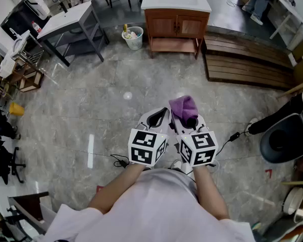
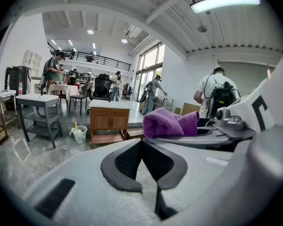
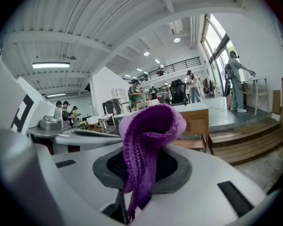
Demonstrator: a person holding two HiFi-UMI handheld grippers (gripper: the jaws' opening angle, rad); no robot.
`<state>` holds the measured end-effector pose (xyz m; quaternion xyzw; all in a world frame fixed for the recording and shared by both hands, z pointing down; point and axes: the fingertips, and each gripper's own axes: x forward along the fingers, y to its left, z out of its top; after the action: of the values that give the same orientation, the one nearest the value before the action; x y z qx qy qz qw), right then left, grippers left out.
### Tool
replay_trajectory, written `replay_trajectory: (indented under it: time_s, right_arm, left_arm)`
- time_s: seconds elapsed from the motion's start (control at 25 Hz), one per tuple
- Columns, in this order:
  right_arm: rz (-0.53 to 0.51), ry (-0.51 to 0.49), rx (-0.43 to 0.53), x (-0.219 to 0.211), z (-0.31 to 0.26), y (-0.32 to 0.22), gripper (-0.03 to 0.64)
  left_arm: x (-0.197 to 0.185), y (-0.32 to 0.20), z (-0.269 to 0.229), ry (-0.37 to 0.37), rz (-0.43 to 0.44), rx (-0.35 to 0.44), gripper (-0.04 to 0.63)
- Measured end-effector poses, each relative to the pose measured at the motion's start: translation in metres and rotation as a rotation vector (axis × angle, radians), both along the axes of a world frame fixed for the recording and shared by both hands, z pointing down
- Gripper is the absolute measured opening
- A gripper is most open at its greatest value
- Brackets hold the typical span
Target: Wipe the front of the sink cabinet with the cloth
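Note:
The sink cabinet is brown wood with a white top and stands far ahead across the floor; it also shows small in the left gripper view. A purple cloth is pinched in my right gripper, which is shut on it; the cloth bunches above the jaws. My left gripper is held beside the right one, shut with nothing in it, its dark pads pressed together. Both grippers are held close to my body, far from the cabinet.
A white bin stands left of the cabinet, a grey table further left. Wooden steps lie to the cabinet's right. A black chair and cable sit at my right. Several people stand in the background.

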<state>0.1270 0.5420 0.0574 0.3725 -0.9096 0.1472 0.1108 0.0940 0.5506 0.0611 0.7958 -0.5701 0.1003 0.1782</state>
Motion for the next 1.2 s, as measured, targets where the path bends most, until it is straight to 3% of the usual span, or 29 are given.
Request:
replay_trajectory:
  time_s: [0.48, 1.2]
  right_arm:
    - [-0.018, -0.015, -0.004, 0.019, 0.005, -0.009, 0.086]
    - [-0.065, -0.059, -0.022, 0.059, 0.013, -0.068, 0.087]
  left_arm:
    - [0.021, -0.009, 0.006, -0.011, -0.005, -0.008, 0.007]
    - [0.058, -0.065, 0.009, -0.053, -0.045, -0.020, 0.007]
